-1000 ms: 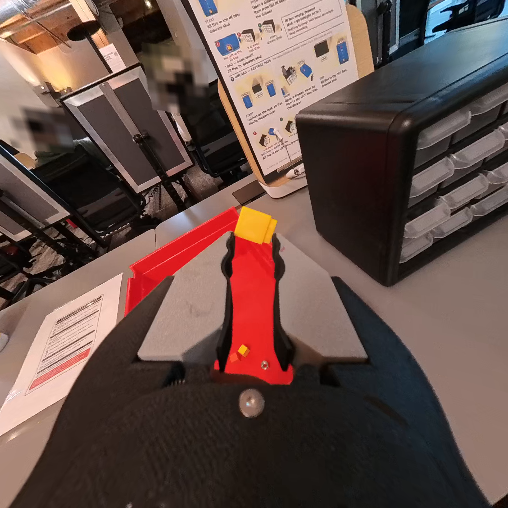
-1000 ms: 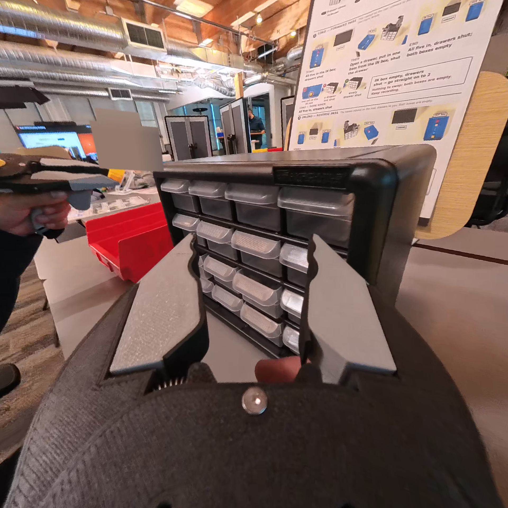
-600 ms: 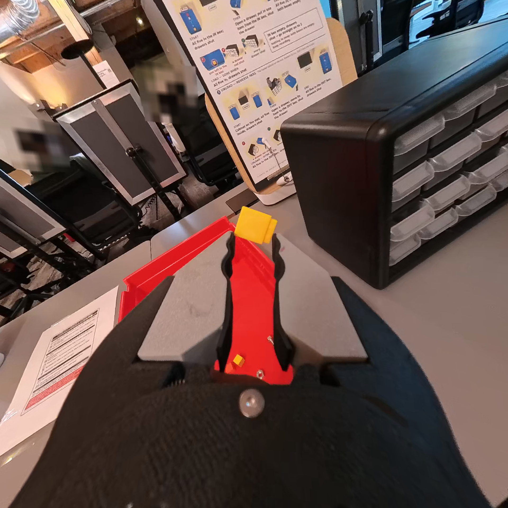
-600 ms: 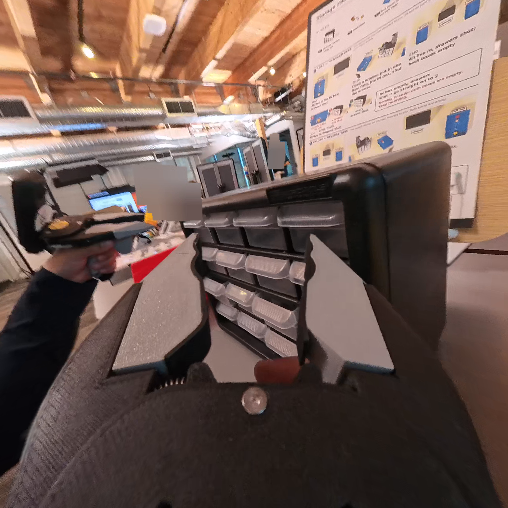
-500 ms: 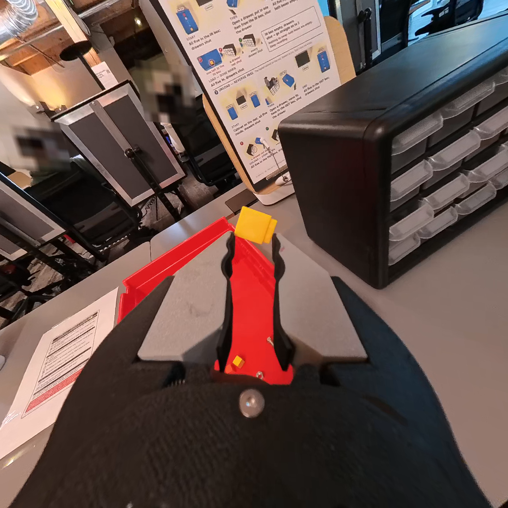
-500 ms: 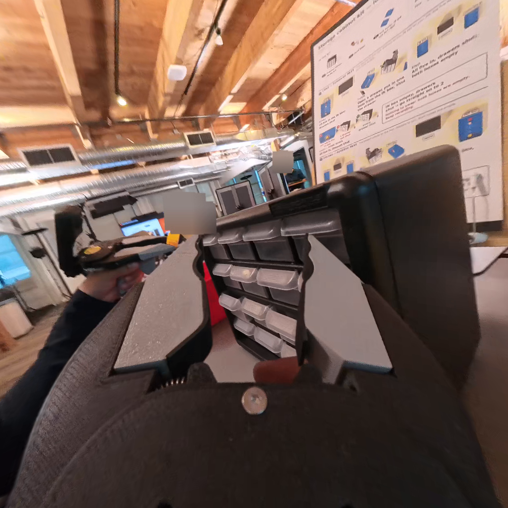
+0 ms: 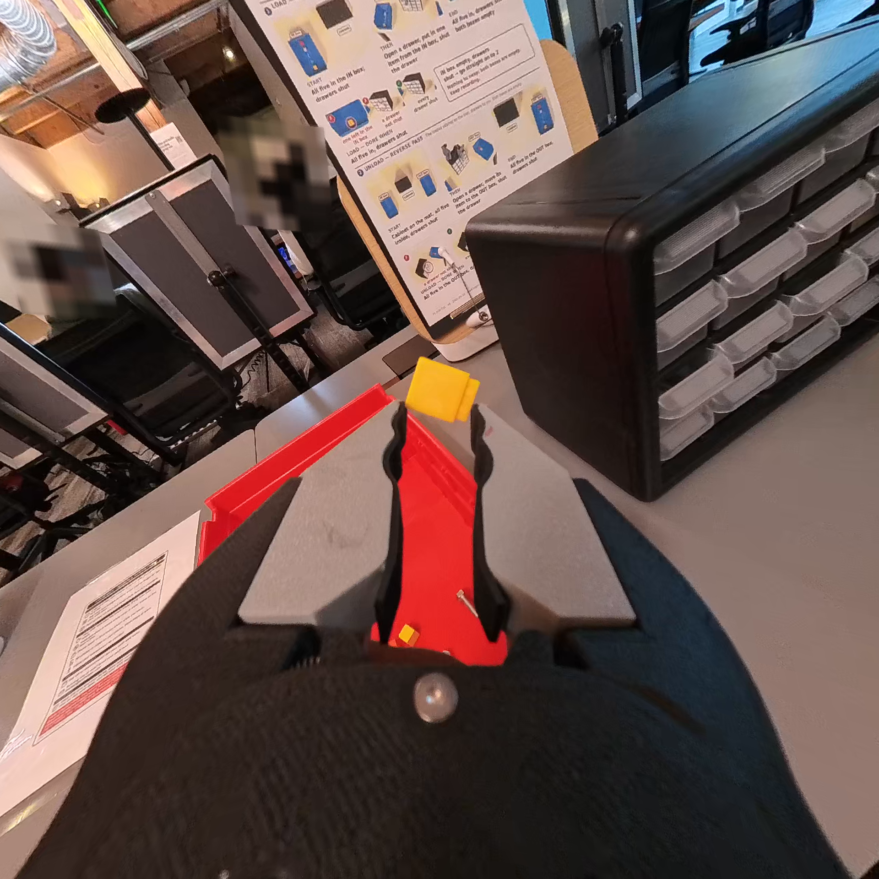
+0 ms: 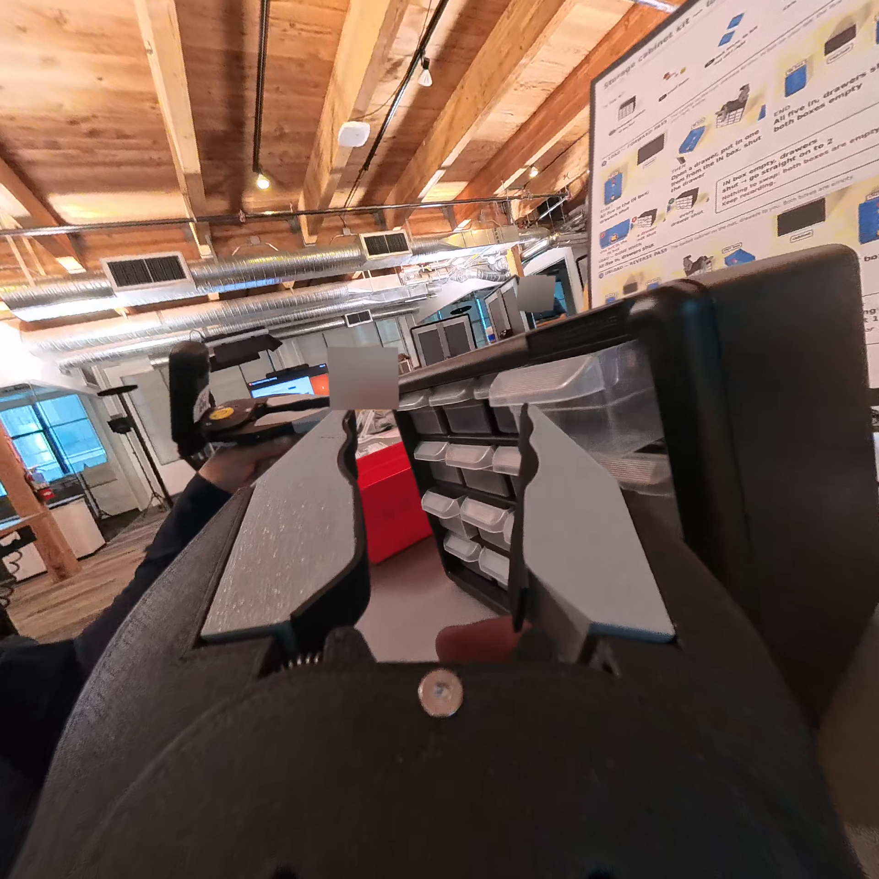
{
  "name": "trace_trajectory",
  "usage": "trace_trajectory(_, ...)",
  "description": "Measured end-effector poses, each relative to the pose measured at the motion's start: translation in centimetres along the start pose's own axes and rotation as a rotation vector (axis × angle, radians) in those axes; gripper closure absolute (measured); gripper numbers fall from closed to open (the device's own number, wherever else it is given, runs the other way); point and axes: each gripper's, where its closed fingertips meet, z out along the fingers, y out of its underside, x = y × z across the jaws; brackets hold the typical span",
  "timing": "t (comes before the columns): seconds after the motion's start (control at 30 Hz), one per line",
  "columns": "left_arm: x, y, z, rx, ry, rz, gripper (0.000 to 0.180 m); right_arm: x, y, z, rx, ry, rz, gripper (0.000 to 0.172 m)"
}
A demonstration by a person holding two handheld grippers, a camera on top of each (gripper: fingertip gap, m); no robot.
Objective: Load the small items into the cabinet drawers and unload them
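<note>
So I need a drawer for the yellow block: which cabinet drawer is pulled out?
The top-row drawer at the cabinet's right end, by the right gripper; it juts forward while the others sit flush.

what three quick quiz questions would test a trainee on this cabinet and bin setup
1. Multiple choice: what do the left tongs hold? A) a yellow block B) a silver screw C) nothing
2. True or false: the red bin sits on top of the black cabinet.
3. Fill in: the right tongs are ____, pointing at the cabinet's clear drawers.

Key: 1 A, the yellow block is pinched at the fingertips. 2 false, the bin rests on the grey table beside the cabinet. 3 open, with nothing between the fingers.
</note>
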Motion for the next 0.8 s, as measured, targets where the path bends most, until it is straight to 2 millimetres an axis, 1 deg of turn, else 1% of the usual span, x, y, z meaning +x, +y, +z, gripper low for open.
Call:
trace_trajectory(0.27,0.8,-1.2,-0.4,0.036,0.003,0.045,0.156,-1.7,0.3,-1.1,-0.03,-0.012,-0.043,0.106)
trace_trajectory(0.37,1.1,-1.6,-0.5,0.045,0.004,0.057,0.156,-1.9,0.3,-1.3,-0.034,-0.009,-0.059,0.109)
trace_trajectory(0.47,1.4,-2.0,-0.7,0.062,0.004,0.077,0.156,-1.8,0.5,-1.5,-0.04,-0.008,-0.038,0.106)
trace_trajectory(0.53,1.8,-2.6,-1.0,0.087,0.009,0.101,0.156,-1.8,1.0,-2.0,-0.046,-0.009,-0.013,0.105)
trace_trajectory(0.67,3.0,-4.5,-1.9,0.166,0.014,0.174,0.155,-1.9,2.1,-3.8,-0.092,0.021,0.016,0.105)
trace_trajectory(0.73,4.3,-5.8,-2.6,0.226,0.035,0.236,0.155,-2.5,1.8,-4.4,-0.105,0.035,0.011,0.108)
trace_trajectory(0.8,5.7,-6.8,-3.1,0.269,0.052,0.296,0.155,-3.5,0.7,-4.4,-0.113,0.053,-0.021,0.116)
